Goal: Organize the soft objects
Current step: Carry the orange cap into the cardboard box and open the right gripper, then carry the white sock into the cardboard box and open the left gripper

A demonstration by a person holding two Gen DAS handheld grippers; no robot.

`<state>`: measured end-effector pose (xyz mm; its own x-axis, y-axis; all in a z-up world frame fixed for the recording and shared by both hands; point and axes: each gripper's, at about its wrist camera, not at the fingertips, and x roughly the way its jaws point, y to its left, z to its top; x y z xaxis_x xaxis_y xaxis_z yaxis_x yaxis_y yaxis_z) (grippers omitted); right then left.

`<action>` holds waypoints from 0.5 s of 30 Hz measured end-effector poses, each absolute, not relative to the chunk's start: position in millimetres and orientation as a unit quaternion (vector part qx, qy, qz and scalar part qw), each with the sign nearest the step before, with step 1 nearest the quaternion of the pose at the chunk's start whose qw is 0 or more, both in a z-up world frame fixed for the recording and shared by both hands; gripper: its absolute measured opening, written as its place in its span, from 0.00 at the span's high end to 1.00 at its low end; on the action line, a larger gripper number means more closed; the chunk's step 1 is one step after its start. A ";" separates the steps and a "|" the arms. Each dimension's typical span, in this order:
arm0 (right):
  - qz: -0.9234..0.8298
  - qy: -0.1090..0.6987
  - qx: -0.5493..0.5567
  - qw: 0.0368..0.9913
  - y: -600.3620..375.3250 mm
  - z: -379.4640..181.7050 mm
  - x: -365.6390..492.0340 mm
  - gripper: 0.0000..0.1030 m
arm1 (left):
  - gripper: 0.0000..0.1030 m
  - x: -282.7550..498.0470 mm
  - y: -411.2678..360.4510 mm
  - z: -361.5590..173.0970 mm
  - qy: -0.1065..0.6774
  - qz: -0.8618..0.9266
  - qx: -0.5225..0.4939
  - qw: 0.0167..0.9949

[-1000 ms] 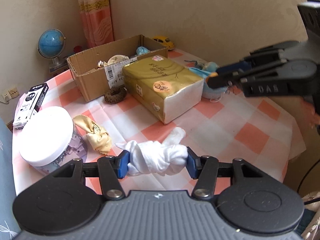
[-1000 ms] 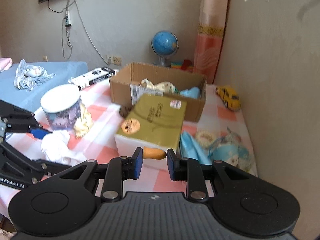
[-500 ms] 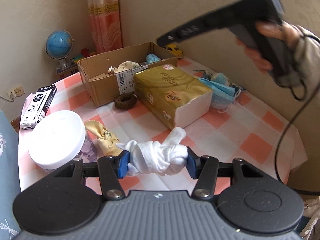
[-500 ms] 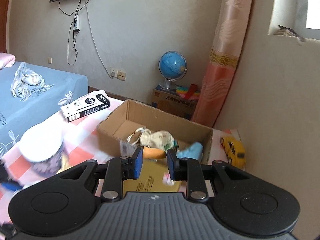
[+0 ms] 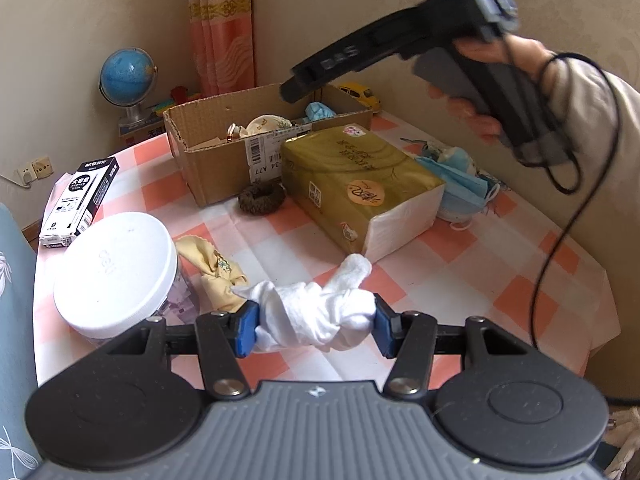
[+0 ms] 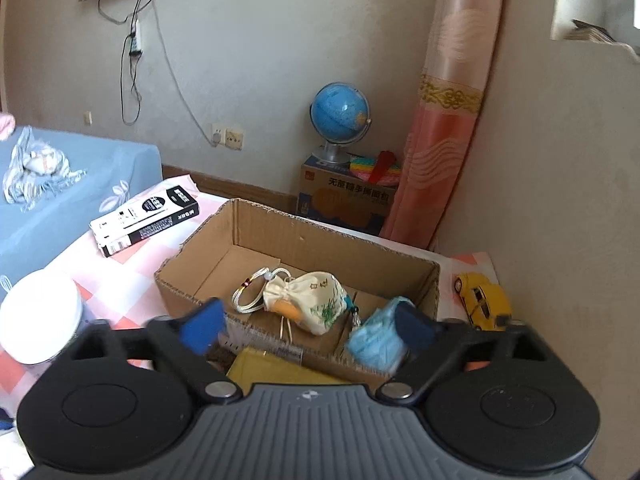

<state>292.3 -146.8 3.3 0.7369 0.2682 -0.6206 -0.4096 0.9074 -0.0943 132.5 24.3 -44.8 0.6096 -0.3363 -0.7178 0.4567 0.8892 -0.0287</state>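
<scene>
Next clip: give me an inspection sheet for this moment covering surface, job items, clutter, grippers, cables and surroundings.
Surface: table under a pink-and-white checked cloth.
Job's things: cardboard box holds a cream pouch, a small orange item against it, and a blue mask. Knotted white cloth, yellow cloth, brown scrunchie and more masks lie outside.
Clutter: tissue pack, white-lidded jar, black-and-white carton, yellow toy car.
Grippers: left gripper shut on the white cloth; right gripper over the box, jaws just opened, nothing between them.
Cables: black cable hangs from the right gripper; wall wires.
Surroundings: globe, curtain, blue bed.
</scene>
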 end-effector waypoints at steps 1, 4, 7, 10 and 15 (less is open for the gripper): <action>0.183 0.315 -0.107 0.925 -150.0 4.5 286.1 0.02 | 0.47 132.3 23.7 -44.5 0.382 -0.223 0.080 0.893; 0.180 0.320 -0.090 0.926 -160.7 8.3 265.4 0.00 | 0.47 133.3 21.8 -43.0 0.382 -0.225 0.084 0.892; 0.173 0.331 -0.072 0.925 -170.6 6.8 243.8 0.00 | 0.47 135.4 20.2 -40.1 0.383 -0.229 0.089 0.890; 0.161 0.341 -0.059 0.924 -180.0 -0.1 220.5 0.00 | 0.47 139.5 18.3 -34.6 0.385 -0.234 0.093 0.888; 0.126 0.349 -0.062 0.927 -189.4 -15.6 183.2 0.00 | 0.47 154.3 14.5 -18.8 0.383 -0.240 0.105 0.886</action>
